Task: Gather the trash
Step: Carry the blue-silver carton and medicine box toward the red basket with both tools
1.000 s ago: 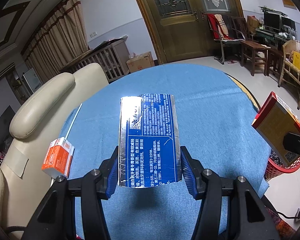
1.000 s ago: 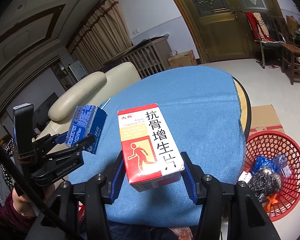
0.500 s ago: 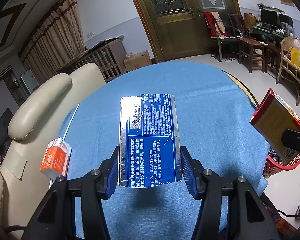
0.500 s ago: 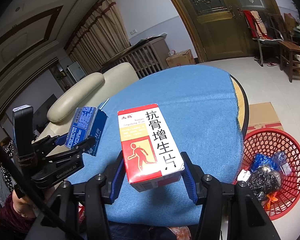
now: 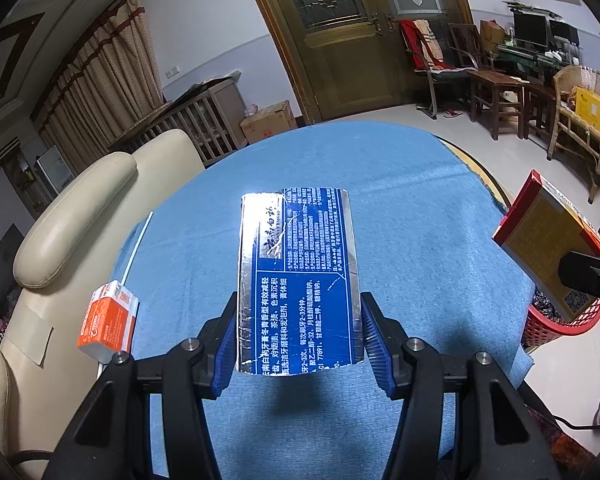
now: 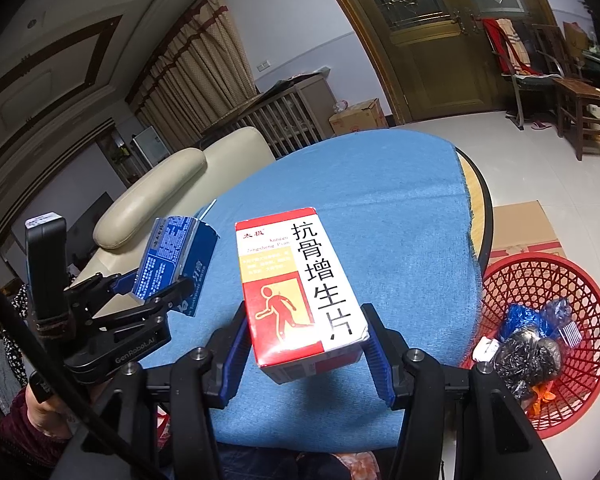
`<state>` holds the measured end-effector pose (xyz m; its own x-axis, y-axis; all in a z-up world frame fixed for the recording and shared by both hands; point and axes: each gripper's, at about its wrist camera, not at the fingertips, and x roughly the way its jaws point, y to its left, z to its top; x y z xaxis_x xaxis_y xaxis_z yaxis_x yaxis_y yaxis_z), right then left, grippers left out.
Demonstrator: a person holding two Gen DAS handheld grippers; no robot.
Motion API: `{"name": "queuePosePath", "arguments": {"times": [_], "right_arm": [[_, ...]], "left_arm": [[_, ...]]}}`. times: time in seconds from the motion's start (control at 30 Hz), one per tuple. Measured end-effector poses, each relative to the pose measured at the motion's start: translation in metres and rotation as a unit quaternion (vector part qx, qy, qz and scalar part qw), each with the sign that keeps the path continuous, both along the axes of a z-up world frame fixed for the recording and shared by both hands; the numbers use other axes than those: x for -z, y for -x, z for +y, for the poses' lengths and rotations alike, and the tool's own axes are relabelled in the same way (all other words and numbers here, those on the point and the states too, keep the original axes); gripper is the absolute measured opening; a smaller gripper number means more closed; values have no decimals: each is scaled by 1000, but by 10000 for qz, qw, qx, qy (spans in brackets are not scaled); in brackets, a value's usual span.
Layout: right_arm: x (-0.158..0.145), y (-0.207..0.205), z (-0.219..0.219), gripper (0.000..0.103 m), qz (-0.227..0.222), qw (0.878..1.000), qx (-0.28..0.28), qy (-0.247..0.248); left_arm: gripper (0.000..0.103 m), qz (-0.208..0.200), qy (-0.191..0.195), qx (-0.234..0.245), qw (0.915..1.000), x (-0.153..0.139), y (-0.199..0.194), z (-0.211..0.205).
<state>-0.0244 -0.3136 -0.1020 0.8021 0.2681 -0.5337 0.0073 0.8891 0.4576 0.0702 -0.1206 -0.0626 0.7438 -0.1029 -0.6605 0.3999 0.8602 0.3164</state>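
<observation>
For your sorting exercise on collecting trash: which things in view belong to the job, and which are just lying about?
Job:
blue box
red box
orange box
red basket

Lying about:
sofa
door
chairs
cardboard box

Three cartons show: one blue toothpaste carton (image 5: 300,280), one red-and-white medicine carton (image 6: 300,288), one orange carton (image 5: 108,322) at nine o'clock on the one bench (image 5: 420,220). One red basket (image 6: 540,280). Two tongs.
</observation>
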Motion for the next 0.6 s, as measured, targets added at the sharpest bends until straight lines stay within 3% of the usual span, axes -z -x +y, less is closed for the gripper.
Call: {"name": "queuePosePath", "arguments": {"times": [0.6], "right_arm": [[1, 7, -5, 55, 7, 9999, 138, -101]], "left_arm": [[58, 17, -134, 146, 9998, 7, 0, -8]]}}
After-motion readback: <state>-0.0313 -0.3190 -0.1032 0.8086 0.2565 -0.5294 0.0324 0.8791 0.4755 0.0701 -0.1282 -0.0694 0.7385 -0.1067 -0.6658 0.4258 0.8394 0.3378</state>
